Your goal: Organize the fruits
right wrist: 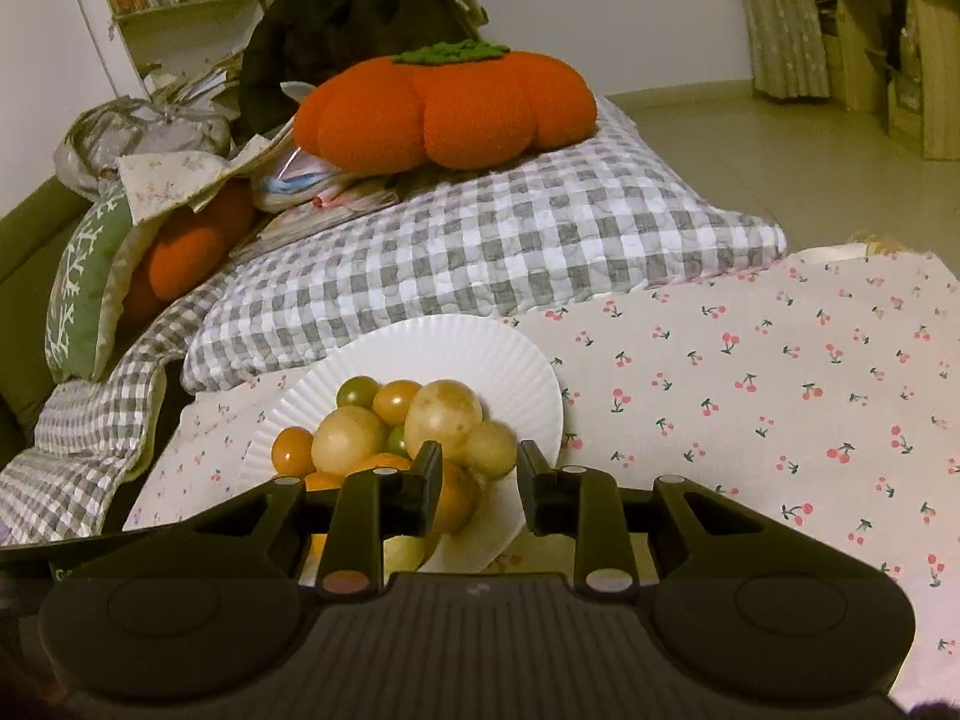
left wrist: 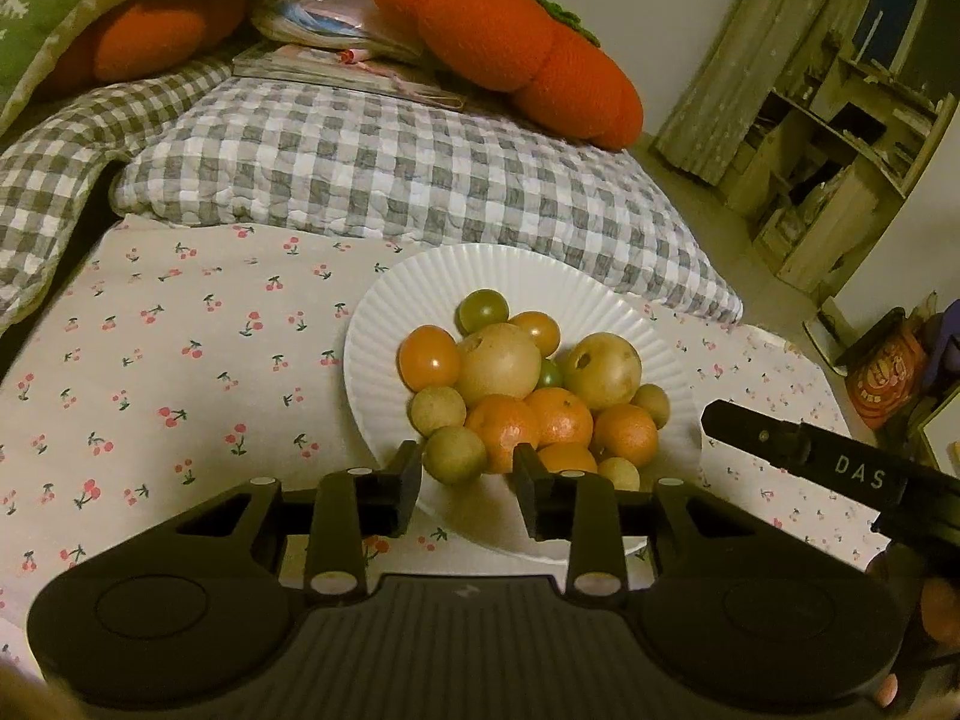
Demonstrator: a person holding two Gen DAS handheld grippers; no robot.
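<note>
- All the fruit in view lies heaped on one white plate [left wrist: 384,324] on the cherry-print tabletop [left wrist: 180,360], near its far edge: oranges [left wrist: 561,414], tomatoes [left wrist: 429,357], small green fruit [left wrist: 454,454].
- Left gripper [left wrist: 467,474] and right gripper [right wrist: 477,471] hover at the plate's near rim, fingers apart, empty.
- The heap fits fruit gathered or awaiting sorting.

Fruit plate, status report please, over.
Left gripper open, empty, at plate's near edge. Right gripper open, empty. Fruit all piled on white plate. Nothing blocking.
</note>
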